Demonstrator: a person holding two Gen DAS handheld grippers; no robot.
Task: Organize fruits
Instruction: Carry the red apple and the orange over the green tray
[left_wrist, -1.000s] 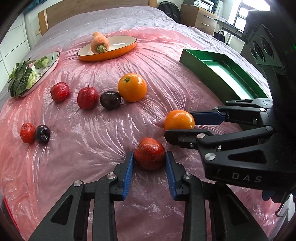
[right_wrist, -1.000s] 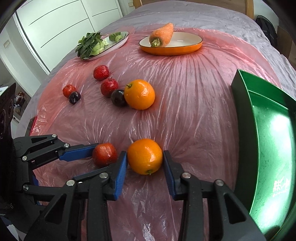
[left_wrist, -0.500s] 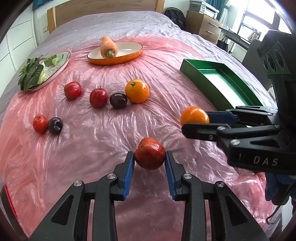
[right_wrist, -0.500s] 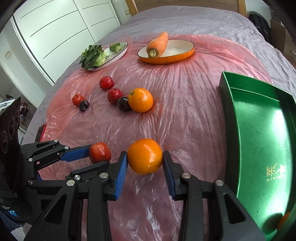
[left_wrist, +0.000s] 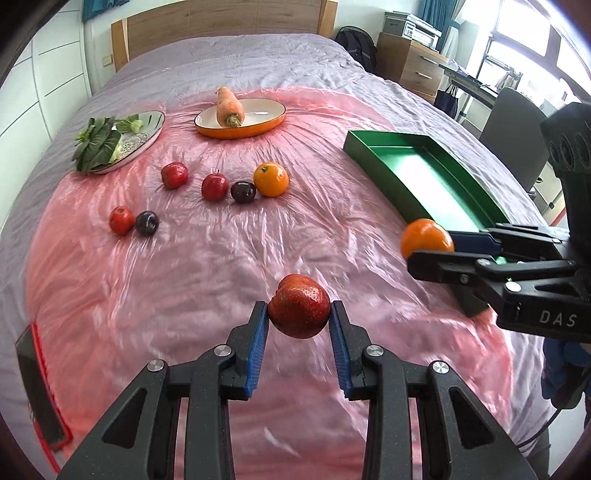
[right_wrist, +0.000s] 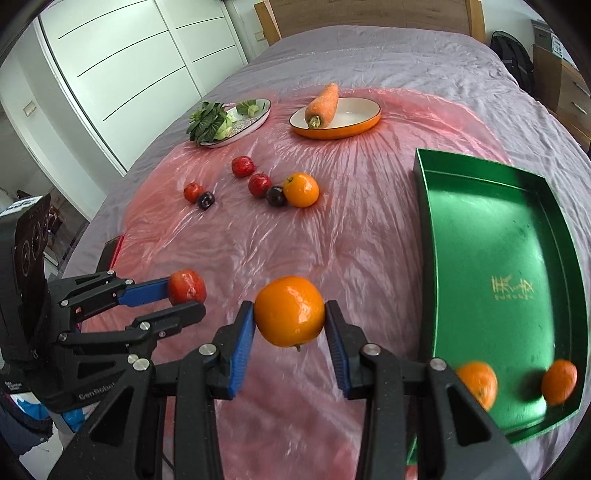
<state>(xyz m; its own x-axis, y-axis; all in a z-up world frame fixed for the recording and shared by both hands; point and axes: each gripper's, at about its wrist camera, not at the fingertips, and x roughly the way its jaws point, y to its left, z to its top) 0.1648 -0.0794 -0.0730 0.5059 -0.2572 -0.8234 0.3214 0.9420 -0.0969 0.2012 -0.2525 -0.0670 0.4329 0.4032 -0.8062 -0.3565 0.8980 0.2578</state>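
My left gripper (left_wrist: 299, 321) is shut on a red apple (left_wrist: 299, 311) and holds it above the pink plastic sheet (left_wrist: 207, 258). My right gripper (right_wrist: 290, 321) is shut on an orange (right_wrist: 290, 311), also lifted, just left of the green tray (right_wrist: 495, 236). Two oranges (right_wrist: 476, 382) (right_wrist: 559, 382) lie in the tray's near end. The right gripper with its orange (left_wrist: 426, 238) shows in the left wrist view by the tray's near corner (left_wrist: 424, 173). The left gripper's apple (right_wrist: 186, 287) shows in the right wrist view.
On the sheet lie an orange (left_wrist: 270, 179), red apples (left_wrist: 215, 187) (left_wrist: 174, 175) (left_wrist: 121, 220) and dark plums (left_wrist: 243, 192) (left_wrist: 147, 223). Farther back stand an orange dish (left_wrist: 258, 123) with a carrot (left_wrist: 229, 107) and a plate of greens (left_wrist: 146, 134).
Both grippers have risen off the sheet with their fruit and pulled back. The right gripper has moved right towards the green tray's near end.
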